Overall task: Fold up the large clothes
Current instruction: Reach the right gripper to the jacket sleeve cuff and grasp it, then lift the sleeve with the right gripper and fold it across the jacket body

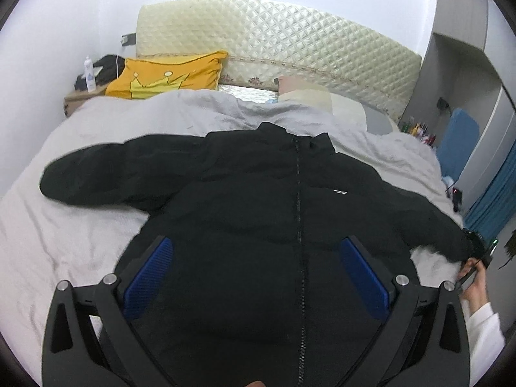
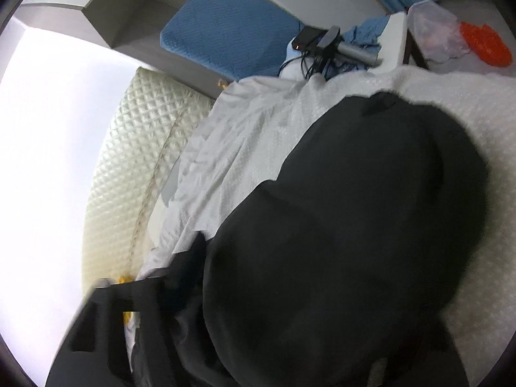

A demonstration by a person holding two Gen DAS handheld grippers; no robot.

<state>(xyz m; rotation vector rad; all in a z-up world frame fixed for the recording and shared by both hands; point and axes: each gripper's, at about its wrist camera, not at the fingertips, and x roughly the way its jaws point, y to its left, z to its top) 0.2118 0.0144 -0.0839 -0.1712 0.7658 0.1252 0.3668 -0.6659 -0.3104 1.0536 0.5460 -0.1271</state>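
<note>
A black puffer jacket [image 1: 258, 200] lies front up on the bed, zipper closed, both sleeves spread out to the sides. My left gripper [image 1: 258, 274] hovers open over the jacket's lower front, blue pads [image 1: 148, 277] wide apart and empty. My right gripper [image 1: 477, 258] is at the end of the jacket's right sleeve, held by a hand at the bed's right edge. In the right wrist view the black sleeve [image 2: 348, 242] bulges over and hides the fingers, so the jaws seem closed on it.
Grey-white bedding [image 1: 64, 232] covers the bed. A quilted cream headboard [image 1: 277, 42] and a yellow pillow [image 1: 167, 74] are at the far end. A blue cushion [image 2: 232, 29], cables and a device [image 2: 319, 45] sit beyond the bed's right side.
</note>
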